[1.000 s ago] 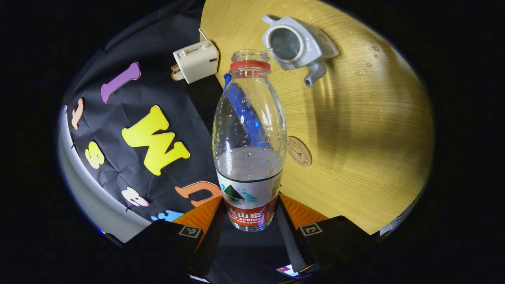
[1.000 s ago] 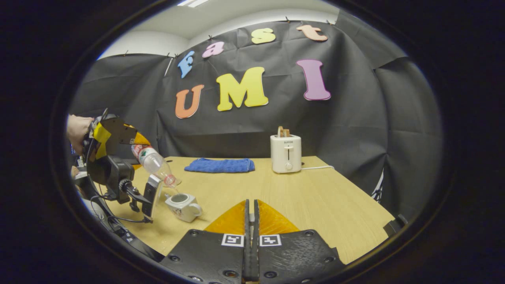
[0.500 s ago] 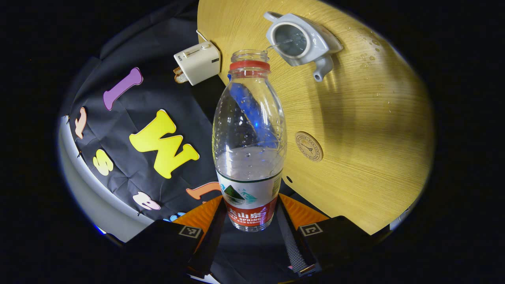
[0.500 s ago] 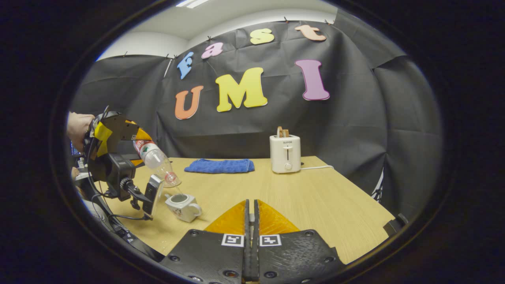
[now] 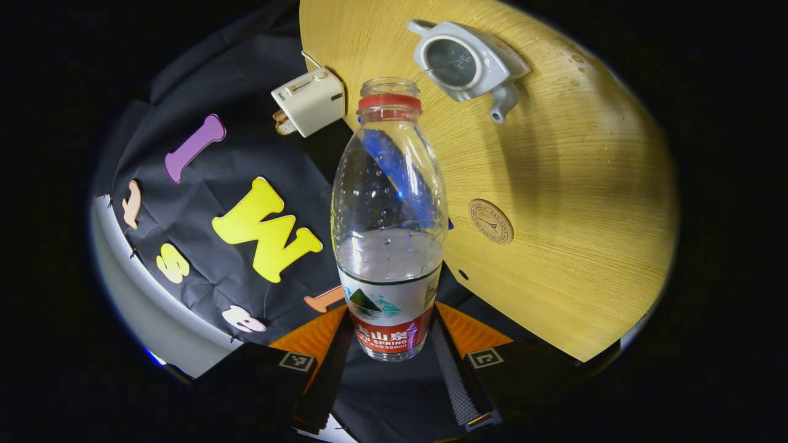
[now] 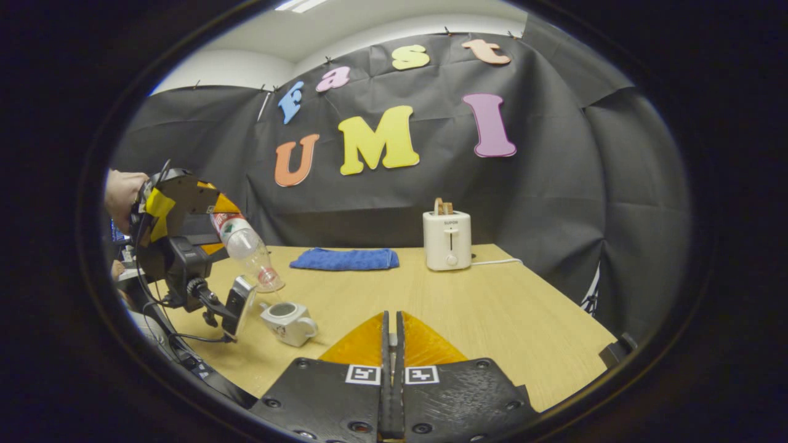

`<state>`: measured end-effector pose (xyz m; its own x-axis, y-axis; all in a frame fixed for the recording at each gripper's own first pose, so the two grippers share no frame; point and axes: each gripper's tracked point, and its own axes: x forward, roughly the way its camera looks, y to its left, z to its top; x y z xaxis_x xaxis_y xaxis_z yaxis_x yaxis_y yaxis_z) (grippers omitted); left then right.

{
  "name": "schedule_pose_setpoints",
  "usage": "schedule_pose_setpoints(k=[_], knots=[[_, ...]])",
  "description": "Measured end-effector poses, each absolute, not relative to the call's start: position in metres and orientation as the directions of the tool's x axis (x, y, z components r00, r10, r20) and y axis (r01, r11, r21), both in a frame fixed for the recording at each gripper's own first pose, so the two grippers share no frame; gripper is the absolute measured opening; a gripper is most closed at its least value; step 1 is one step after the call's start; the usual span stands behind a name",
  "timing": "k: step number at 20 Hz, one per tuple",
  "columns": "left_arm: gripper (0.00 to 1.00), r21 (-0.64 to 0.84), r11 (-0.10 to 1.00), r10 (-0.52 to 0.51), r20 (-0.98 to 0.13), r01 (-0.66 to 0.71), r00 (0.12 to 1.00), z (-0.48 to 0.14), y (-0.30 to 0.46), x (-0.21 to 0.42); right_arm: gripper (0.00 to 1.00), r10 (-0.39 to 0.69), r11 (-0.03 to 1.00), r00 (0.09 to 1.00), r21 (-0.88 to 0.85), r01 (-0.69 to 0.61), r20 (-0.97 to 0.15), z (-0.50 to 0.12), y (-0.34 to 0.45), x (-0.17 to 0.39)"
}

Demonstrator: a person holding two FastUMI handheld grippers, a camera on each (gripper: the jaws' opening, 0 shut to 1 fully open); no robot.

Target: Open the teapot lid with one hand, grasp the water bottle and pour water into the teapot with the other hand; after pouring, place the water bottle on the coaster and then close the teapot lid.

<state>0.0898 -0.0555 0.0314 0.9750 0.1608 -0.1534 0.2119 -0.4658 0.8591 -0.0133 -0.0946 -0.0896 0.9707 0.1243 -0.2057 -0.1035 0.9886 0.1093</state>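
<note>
My left gripper (image 5: 389, 323) is shut on the lower, labelled part of a clear water bottle (image 5: 389, 203) with no cap. The bottle is tipped mouth-down over the open white teapot (image 5: 468, 61), and a thin thread of water runs from its mouth toward the opening. In the right gripper view the same bottle (image 6: 246, 249) slants above the teapot (image 6: 286, 320), held by the left gripper (image 6: 184, 227) and a hand (image 6: 120, 191). A round wooden coaster (image 5: 490, 220) lies on the table near the teapot. My right gripper (image 6: 389, 317) hovers shut over the table; a pale sliver shows between its tips.
A white toaster (image 6: 447, 240) and a folded blue cloth (image 6: 343, 258) stand at the back of the wooden table (image 6: 492, 307). Water drops (image 5: 572, 61) lie on the table beside the teapot. A cable runs from the toaster to the right.
The bottle has tipped a little steeper and its mouth has risen slightly above the teapot. The water stream looks thinner. The right gripper has stayed put.
</note>
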Motion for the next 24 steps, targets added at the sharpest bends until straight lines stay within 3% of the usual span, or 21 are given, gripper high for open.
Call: schedule_pose_setpoints(k=[16,24], knots=[[0.75,0.875,-0.444,0.143,-0.145,0.195,0.979,0.031,-0.059,0.093,0.0,0.119,0.989,0.971,0.109,-0.097,-0.209,-0.088,-0.094,-0.015],[0.74,0.949,-0.223,0.114,-0.199,0.221,0.973,0.005,-0.045,0.092,0.0,0.107,0.992,0.973,0.087,-0.091,-0.207,-0.079,-0.088,-0.014]])
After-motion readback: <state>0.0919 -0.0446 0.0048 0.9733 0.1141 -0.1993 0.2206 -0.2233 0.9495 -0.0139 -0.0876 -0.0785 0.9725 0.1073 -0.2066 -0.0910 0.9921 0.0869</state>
